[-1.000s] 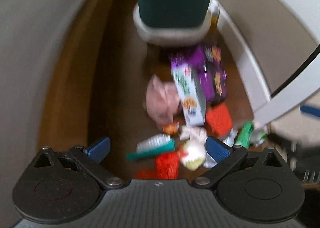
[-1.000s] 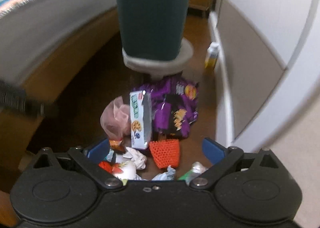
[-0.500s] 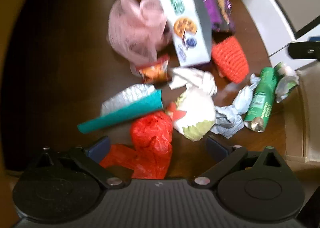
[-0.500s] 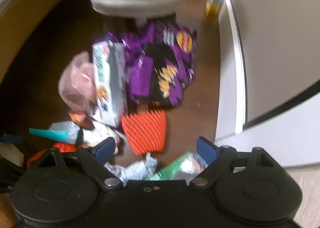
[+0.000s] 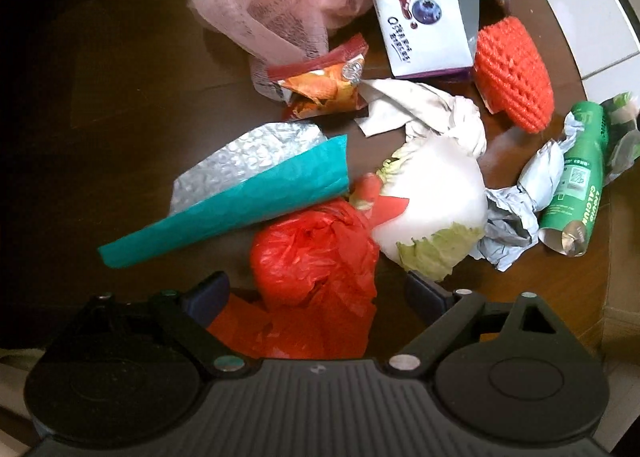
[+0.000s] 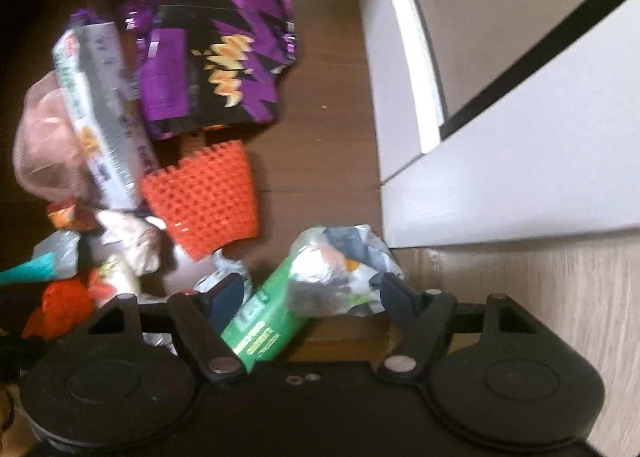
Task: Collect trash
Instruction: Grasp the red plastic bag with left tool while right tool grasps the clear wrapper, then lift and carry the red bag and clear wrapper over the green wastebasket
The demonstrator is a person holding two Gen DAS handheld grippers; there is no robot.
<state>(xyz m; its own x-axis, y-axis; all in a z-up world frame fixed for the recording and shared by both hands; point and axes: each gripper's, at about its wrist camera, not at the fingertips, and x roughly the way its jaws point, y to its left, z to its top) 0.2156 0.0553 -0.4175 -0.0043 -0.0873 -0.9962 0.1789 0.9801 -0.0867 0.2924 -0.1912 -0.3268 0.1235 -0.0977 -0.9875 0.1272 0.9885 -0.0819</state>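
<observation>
**Trash pile on floor, both grippers spread**

Trash lies scattered on the dark wood floor (image 5: 120, 105). A red plastic bag (image 5: 316, 257) sits between the parted fingers of the left gripper (image 5: 320, 293), ungripped. A green tube (image 6: 264, 321) and a crumpled wrapper (image 6: 340, 269) lie between the spread fingers of the right gripper (image 6: 312, 293). An orange foam net (image 6: 204, 197) and a purple chip bag (image 6: 224, 57) lie beyond, near the white baseboard (image 6: 396, 97).

Your left gripper's body hides the lower part of the red plastic bag (image 5: 316, 257). In the right wrist view, the snack box (image 6: 100, 113) is motion-blurred and its print unreadable, and the gripper body covers the near end of the green tube (image 6: 264, 321).
</observation>
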